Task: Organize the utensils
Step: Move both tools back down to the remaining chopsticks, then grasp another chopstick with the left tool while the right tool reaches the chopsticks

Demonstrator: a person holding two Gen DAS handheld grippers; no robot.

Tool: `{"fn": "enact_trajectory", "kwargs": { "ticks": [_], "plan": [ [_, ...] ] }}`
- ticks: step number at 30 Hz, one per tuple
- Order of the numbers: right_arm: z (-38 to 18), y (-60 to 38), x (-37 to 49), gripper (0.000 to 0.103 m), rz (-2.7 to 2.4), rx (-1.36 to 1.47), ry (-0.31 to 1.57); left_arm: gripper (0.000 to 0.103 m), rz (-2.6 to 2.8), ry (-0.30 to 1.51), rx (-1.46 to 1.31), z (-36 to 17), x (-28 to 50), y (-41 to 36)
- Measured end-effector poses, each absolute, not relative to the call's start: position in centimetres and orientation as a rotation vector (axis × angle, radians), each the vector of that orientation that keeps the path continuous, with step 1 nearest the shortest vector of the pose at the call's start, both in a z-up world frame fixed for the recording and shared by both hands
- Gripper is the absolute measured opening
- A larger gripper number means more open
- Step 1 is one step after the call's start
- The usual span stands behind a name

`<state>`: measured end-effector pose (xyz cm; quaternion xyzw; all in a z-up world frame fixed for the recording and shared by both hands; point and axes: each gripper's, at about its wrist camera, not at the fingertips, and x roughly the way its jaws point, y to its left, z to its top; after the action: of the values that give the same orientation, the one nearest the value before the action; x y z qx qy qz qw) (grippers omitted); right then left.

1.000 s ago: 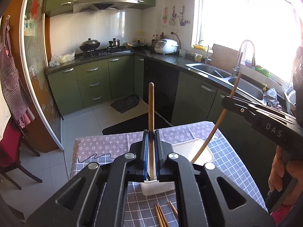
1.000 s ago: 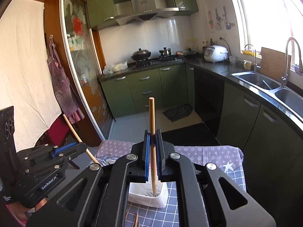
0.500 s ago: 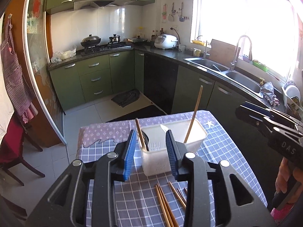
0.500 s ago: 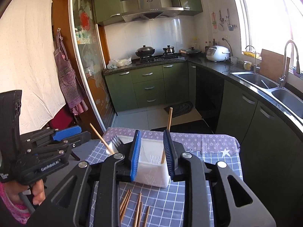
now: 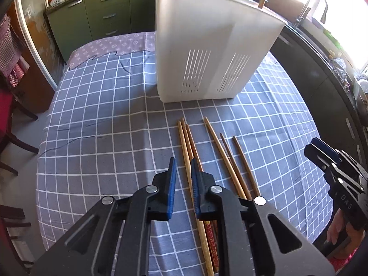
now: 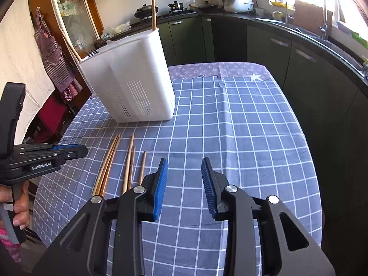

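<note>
I'm closing my left tool (image 5: 183, 165) around the leftmost chopstick (image 5: 186, 154), running near-to-far toward the white holder (image 5: 207, 53). Right tool (image 6: 184, 168) is opening, empty, chopsticks left of it.

1. The near ends of the chopsticks (image 5: 220, 151) vanish under the left claw (image 5: 184, 168).
2. The white holder (image 5: 207, 46) hides its contents; only stick tips poke out above.
3. Its rim is cut off by the top edge.

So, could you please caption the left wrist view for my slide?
Left claw closing around a chopstick lying before the white utensil holder.
</note>
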<state>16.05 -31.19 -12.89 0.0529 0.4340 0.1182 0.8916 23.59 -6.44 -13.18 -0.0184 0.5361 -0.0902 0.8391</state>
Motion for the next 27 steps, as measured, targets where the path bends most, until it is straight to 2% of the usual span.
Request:
{"fn": "enact_trajectory", "kwargs": {
  "ticks": [7,23,27],
  "plan": [
    [-13.1,-31.5,16.4,0.033,0.259,0.133,0.909,0.009,-0.172,1.206,-0.031,-15.5,25.0,-6.9],
    [-13.7,-31.9,16.6,0.034,0.276,0.174,0.930,0.009,-0.154,1.240,0.024,-17.1,26.1,-8.5],
    [-13.7,-31.7,16.5,0.038,0.282,0.172,0.932,0.009,-0.137,1.234,0.048,-17.3,26.3,-9.6]
  ]
}}
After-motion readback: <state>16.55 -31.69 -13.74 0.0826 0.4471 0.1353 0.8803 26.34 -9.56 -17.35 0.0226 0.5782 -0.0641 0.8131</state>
